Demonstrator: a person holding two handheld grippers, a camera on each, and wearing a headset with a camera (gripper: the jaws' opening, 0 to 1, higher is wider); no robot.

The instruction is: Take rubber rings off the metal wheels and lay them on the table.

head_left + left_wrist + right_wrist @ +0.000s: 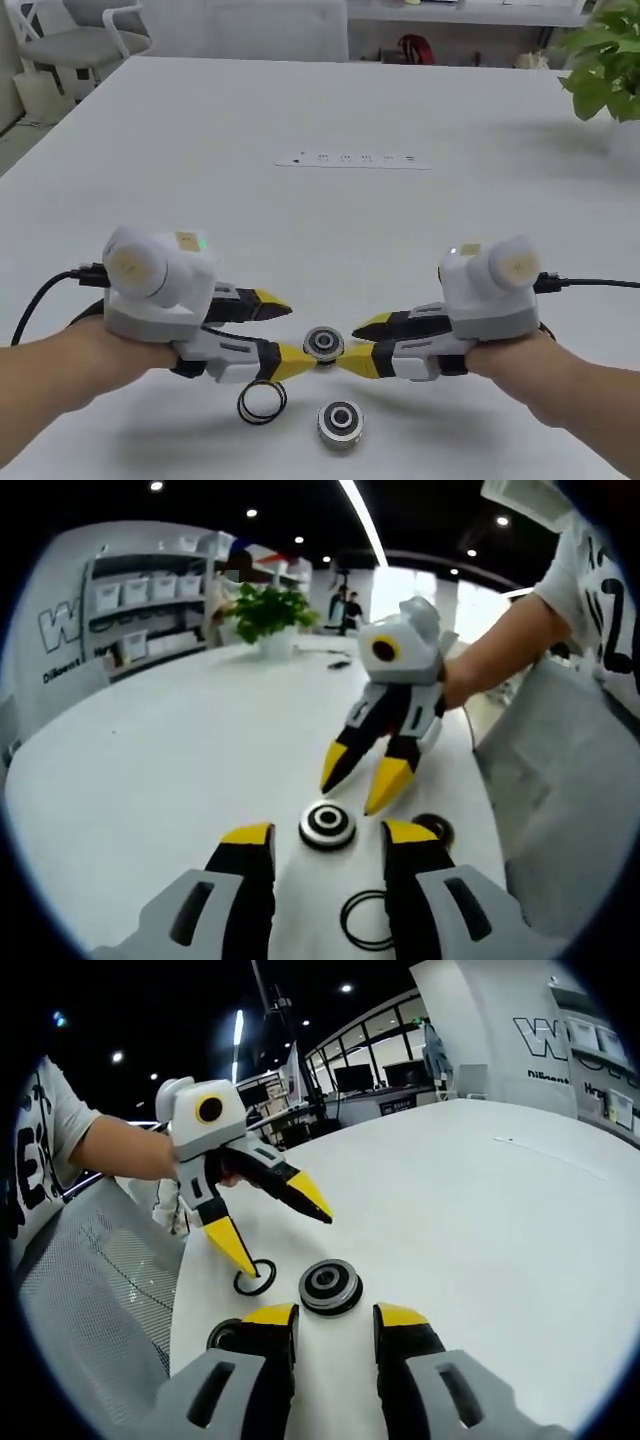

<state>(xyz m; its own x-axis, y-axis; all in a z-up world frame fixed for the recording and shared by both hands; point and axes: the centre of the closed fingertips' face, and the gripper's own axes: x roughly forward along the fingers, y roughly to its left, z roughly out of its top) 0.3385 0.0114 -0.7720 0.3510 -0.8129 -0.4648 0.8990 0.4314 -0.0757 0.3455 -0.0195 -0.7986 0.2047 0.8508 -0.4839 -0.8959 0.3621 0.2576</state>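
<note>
Standing beyond the far left corner of the broad white worktop is a grey office chair. Nearer, a black cable trails from the left tool, whose yellow-tipped jaws are spread wide and point right. Just below that tool's lower jaw, two thin black rubber rings lie overlapping on the surface. Right of them, a metal wheel with a dark rim sits flat between the two tools; in the left gripper view it lies just ahead of the gap between the parted jaws, not clamped. A second wheel rests near the front edge, close beside the rings. The right tool faces left, its jaws also held apart, tips just beside the first wheel. Farther back, around the middle of the surface, a flat white power strip is set. A green plant stands at the far right. The left gripper view shows wall shelves with white bins and ceiling lights.
</note>
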